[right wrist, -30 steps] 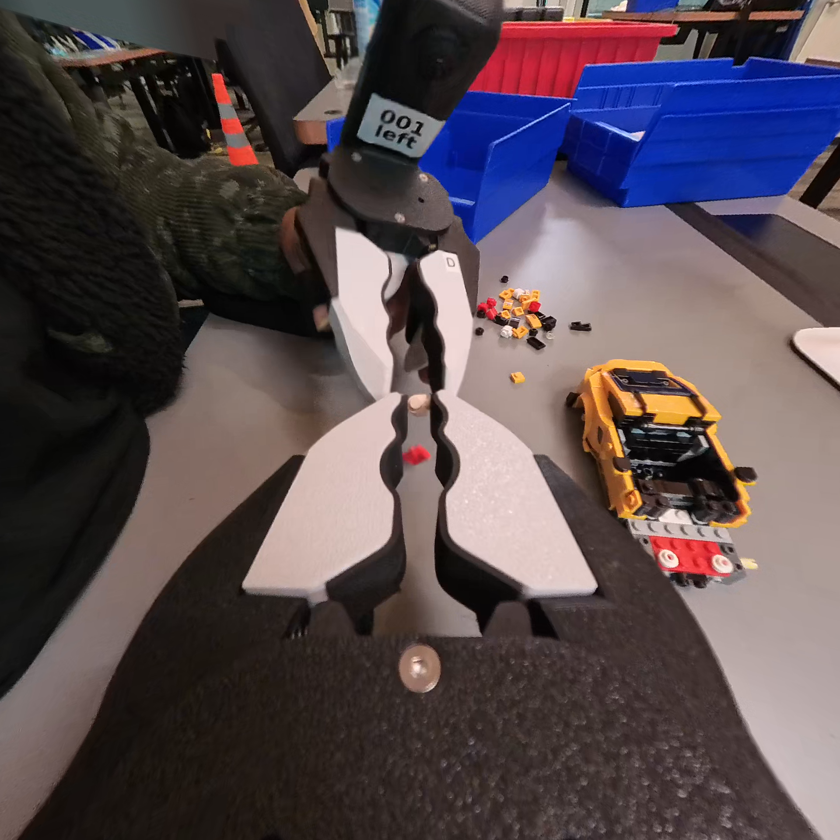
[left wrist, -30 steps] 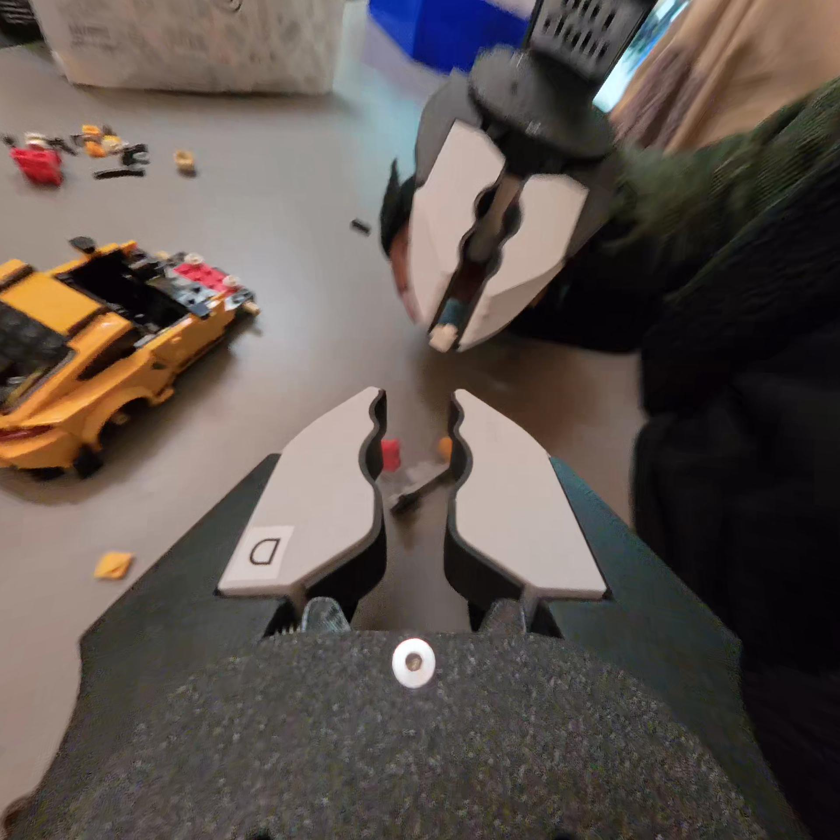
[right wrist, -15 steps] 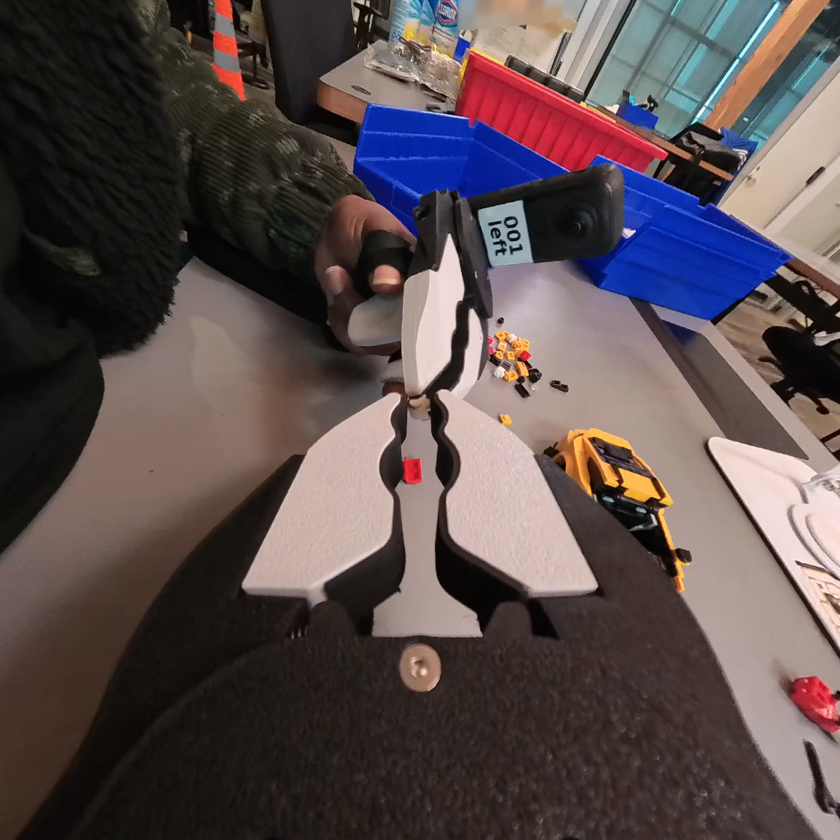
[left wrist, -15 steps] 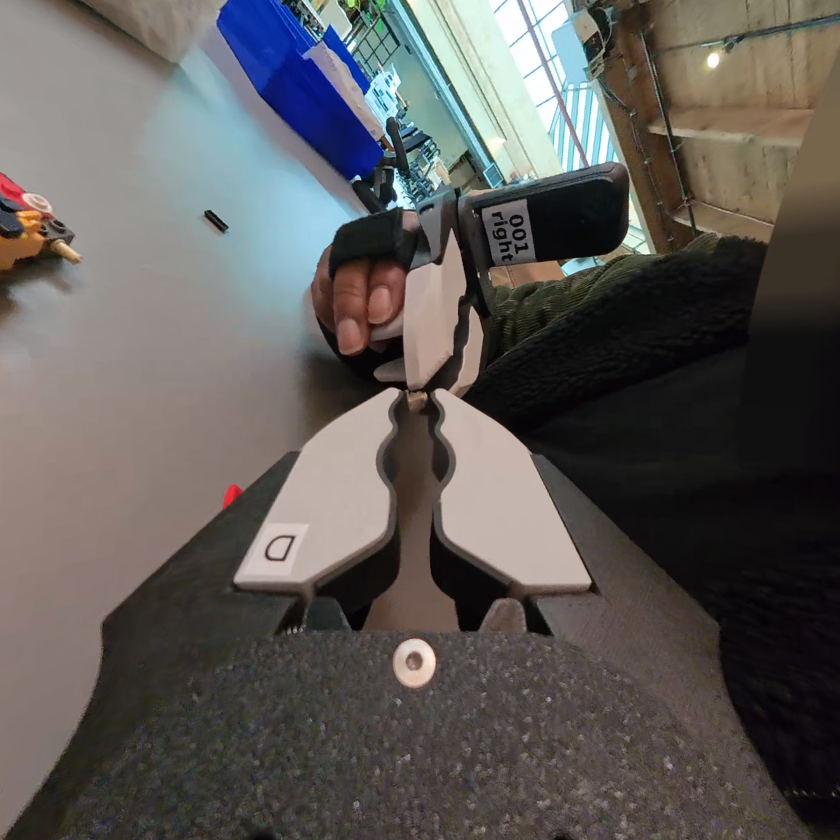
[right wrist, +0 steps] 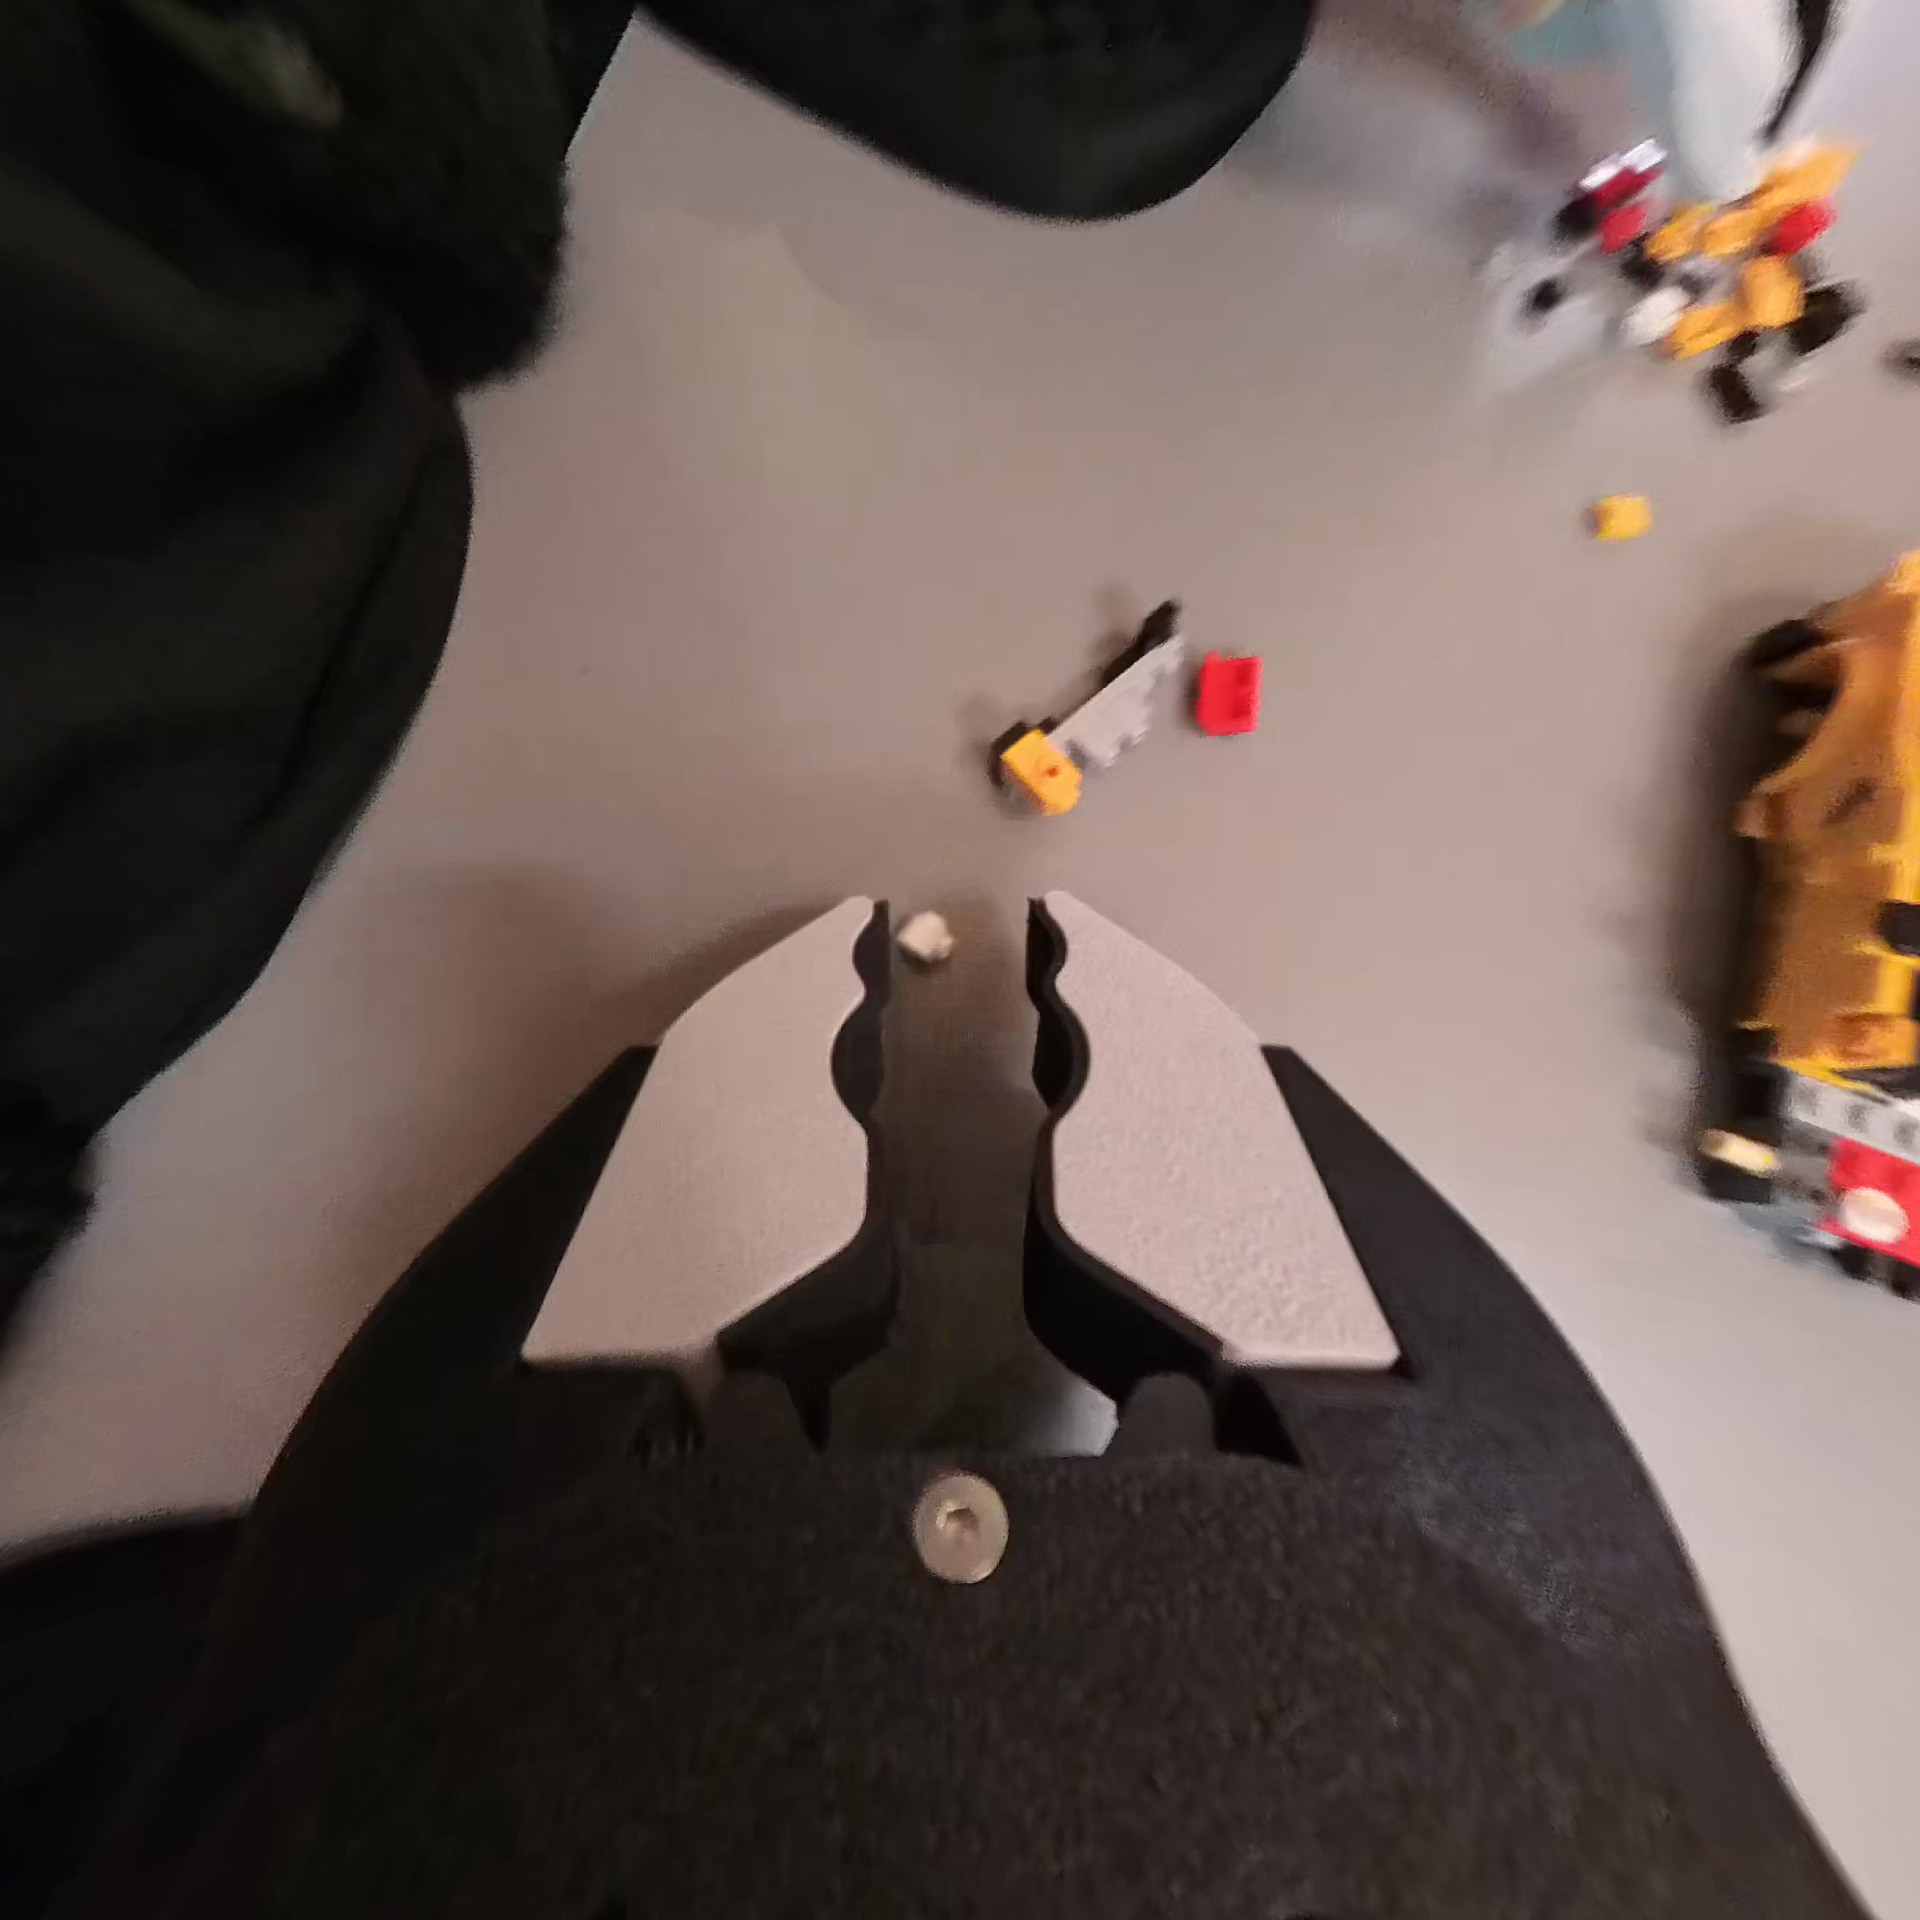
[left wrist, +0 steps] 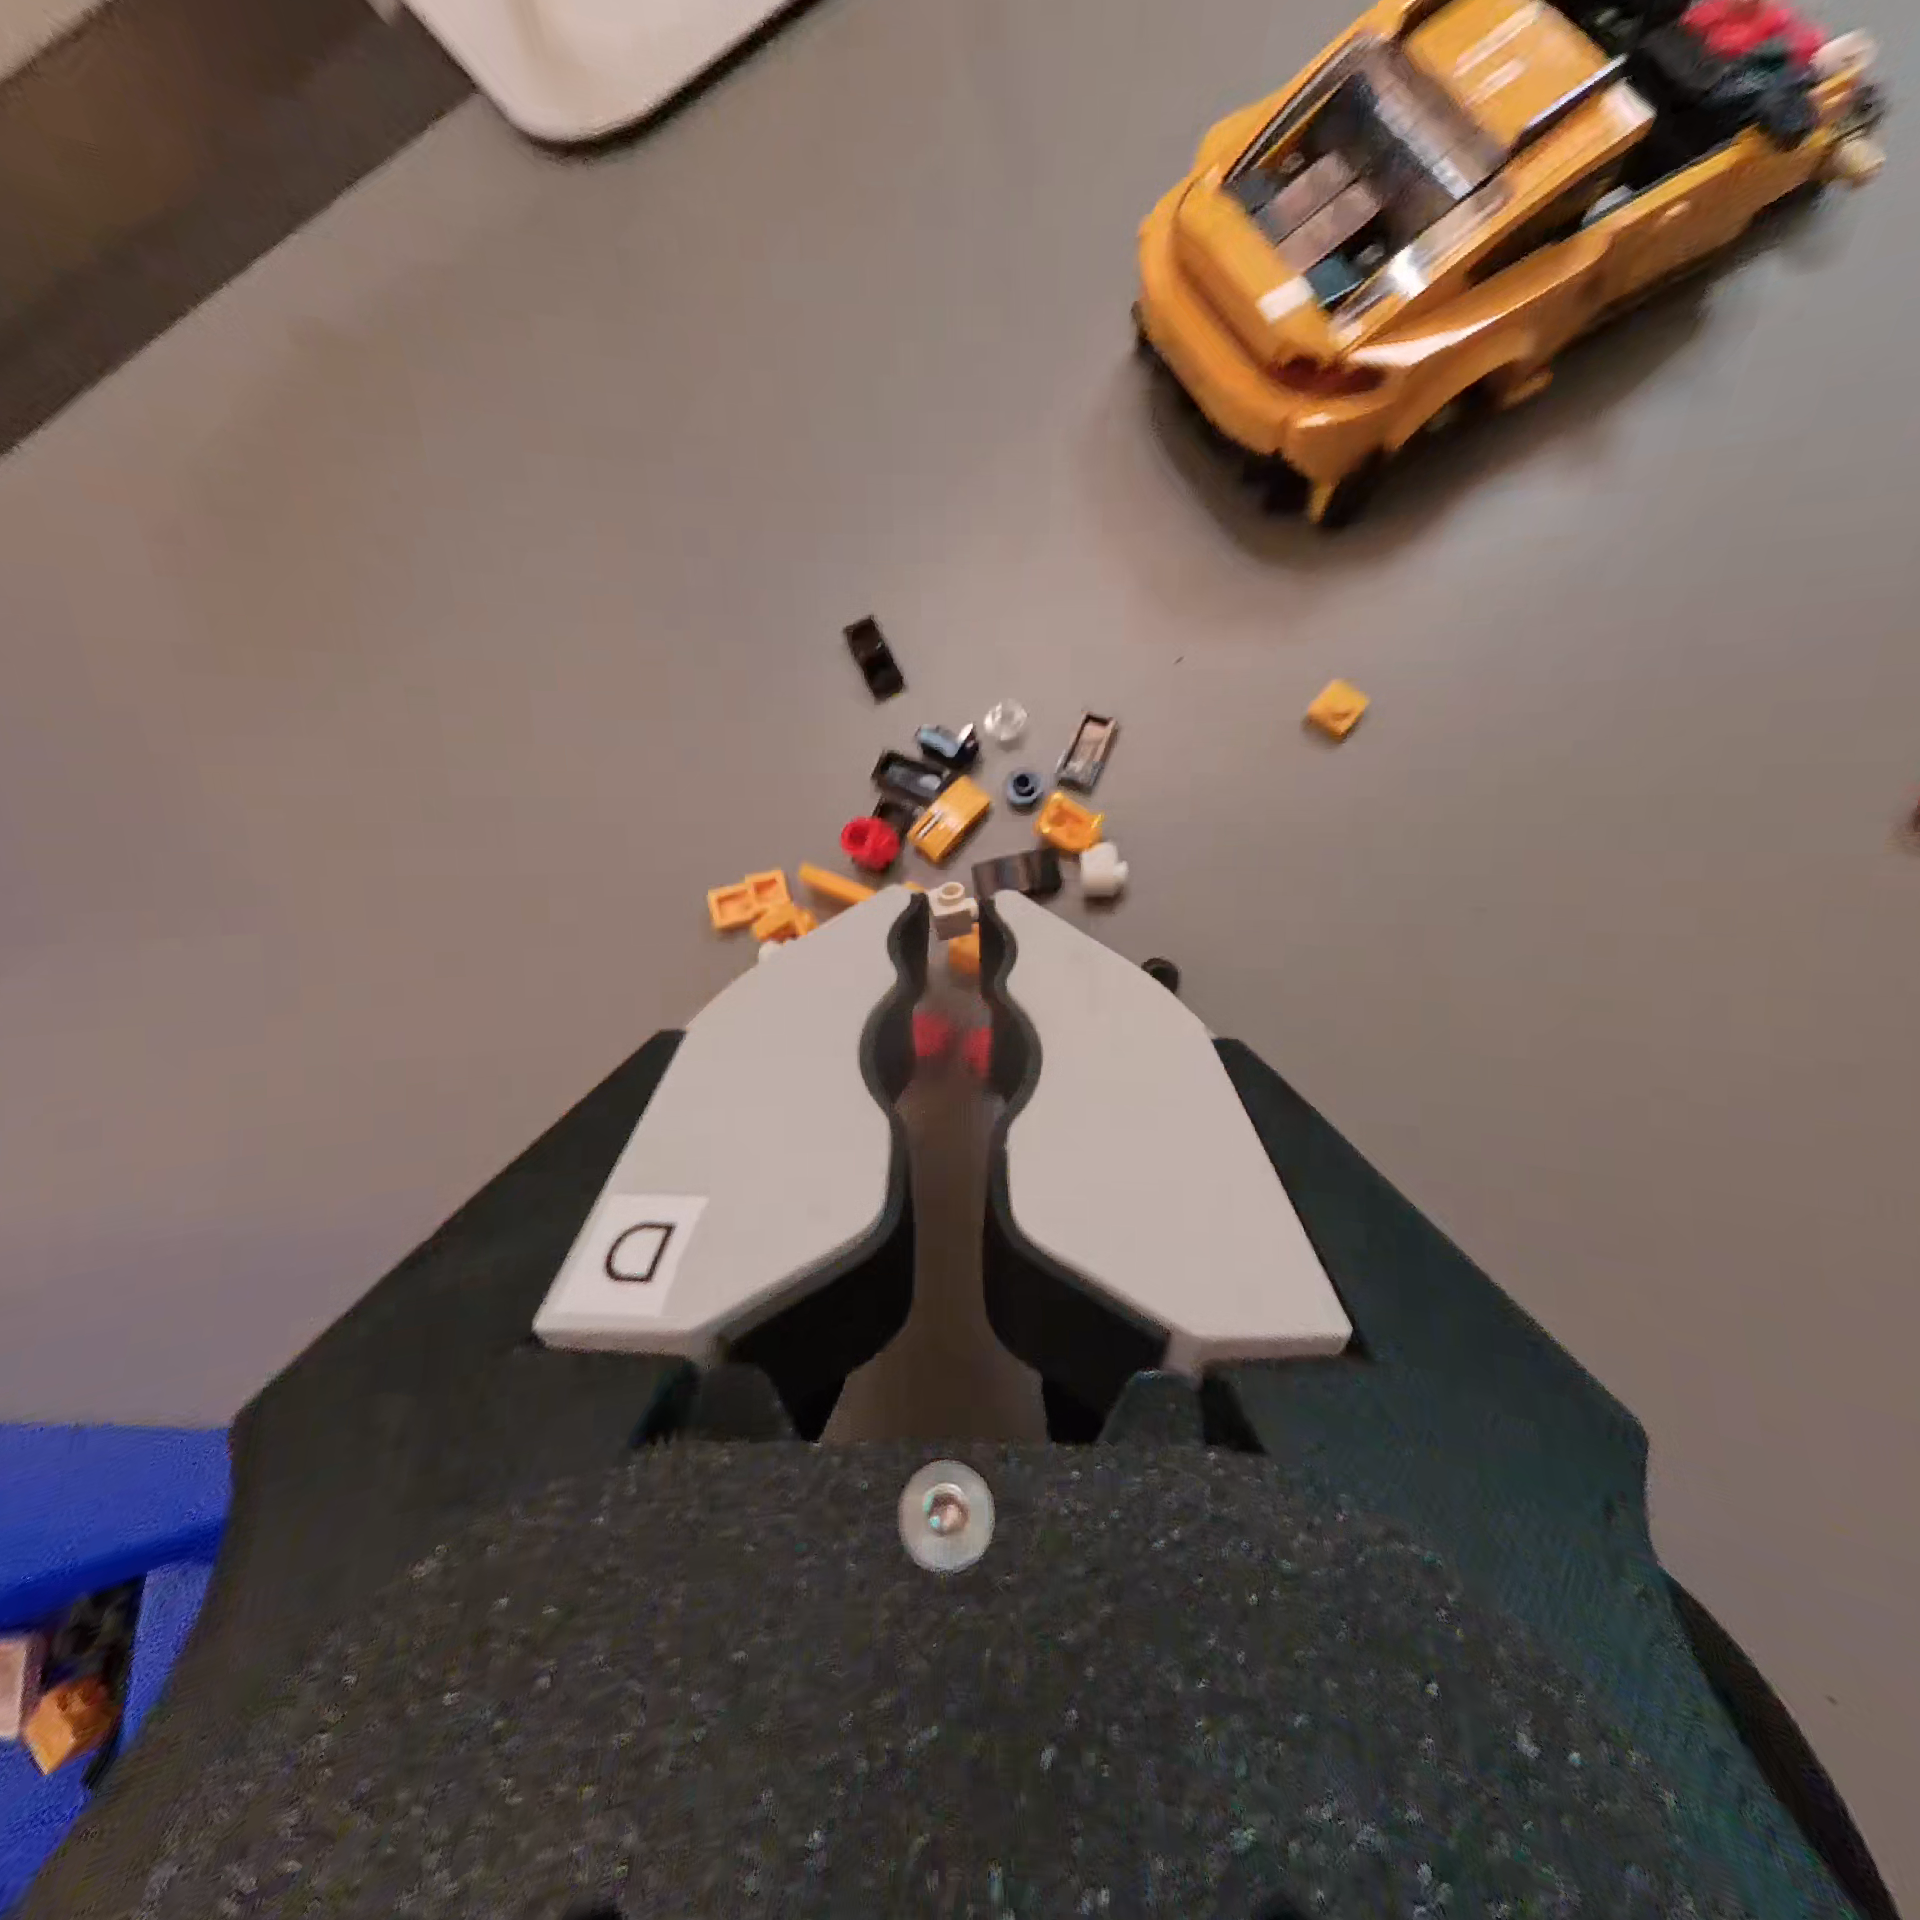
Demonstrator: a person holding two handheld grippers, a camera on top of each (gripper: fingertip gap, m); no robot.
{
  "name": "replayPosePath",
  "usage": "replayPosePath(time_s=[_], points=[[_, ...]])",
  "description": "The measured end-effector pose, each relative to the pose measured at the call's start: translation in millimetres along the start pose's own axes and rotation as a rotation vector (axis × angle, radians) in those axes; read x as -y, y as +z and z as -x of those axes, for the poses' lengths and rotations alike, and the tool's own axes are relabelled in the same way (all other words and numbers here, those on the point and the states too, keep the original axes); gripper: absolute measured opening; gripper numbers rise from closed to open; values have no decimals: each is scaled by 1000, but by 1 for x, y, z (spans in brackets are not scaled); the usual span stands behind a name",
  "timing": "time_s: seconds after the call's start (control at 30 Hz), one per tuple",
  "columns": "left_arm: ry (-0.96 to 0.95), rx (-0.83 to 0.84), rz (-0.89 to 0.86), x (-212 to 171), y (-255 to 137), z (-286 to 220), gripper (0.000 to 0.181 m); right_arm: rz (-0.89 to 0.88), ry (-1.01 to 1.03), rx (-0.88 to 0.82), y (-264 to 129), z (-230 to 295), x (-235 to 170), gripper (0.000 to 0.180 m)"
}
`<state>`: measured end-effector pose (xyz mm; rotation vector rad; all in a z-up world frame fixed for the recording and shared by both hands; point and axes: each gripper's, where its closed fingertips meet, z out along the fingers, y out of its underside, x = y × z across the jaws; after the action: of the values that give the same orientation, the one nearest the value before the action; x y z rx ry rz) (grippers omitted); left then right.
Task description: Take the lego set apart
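Observation:
My left gripper (left wrist: 954,906) is shut on a small tan lego piece (left wrist: 952,918) and holds it over a pile of loose pieces (left wrist: 940,805) on the grey table. The yellow lego car (left wrist: 1475,239) stands at the upper right, its front end stripped to red and black parts. My right gripper (right wrist: 956,914) is open. A small whitish piece (right wrist: 923,938) sits just inside its left fingertip; I cannot tell whether it rests on the table. The car (right wrist: 1829,935) shows blurred at the right edge of the right wrist view.
A grey plate with an orange brick (right wrist: 1091,717) and a red brick (right wrist: 1228,694) lie ahead of my right gripper. A blurred pile (right wrist: 1704,281) lies far right. A dark sleeve (right wrist: 208,416) fills the left. A white tray (left wrist: 582,62) and blue bin (left wrist: 94,1538) border the table. Across from one pair of fingers to the other is roughly 25 centimeters.
The two grippers were tip to tip on one small tan piece; now they are apart. My left gripper has swung over the loose pile. My right gripper has opened and points down at the table.

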<state>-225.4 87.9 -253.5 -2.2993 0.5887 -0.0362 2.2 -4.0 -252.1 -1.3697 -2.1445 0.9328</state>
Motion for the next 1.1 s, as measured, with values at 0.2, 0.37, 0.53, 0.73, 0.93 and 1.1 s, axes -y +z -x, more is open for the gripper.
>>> replayPosePath(time_s=[0.2, 0.37, 0.53, 0.73, 0.93, 1.1], points=[[-14, 30, -32, 4, -1, 6, 28, 90, -32, 21, 7, 9, -9, 17], [-6, -155, -217, 34, -15, -28, 27, 72, -37, 8, 6, 7, -5, 8], [-116, -739, -421, 70, -56, -115, 20, -238, -45, -174, -19, -20, 42, 9], [-289, -1218, -376, 84, -80, -182, 23, -417, -109, -292, -34, -24, 72, 9], [-318, -1339, -291, 82, -80, -207, 17, -458, -157, -297, -34, -16, 84, 8], [-284, -1338, -289, 79, -83, -207, 9, -460, -171, -296, -32, -14, 85, 9]])
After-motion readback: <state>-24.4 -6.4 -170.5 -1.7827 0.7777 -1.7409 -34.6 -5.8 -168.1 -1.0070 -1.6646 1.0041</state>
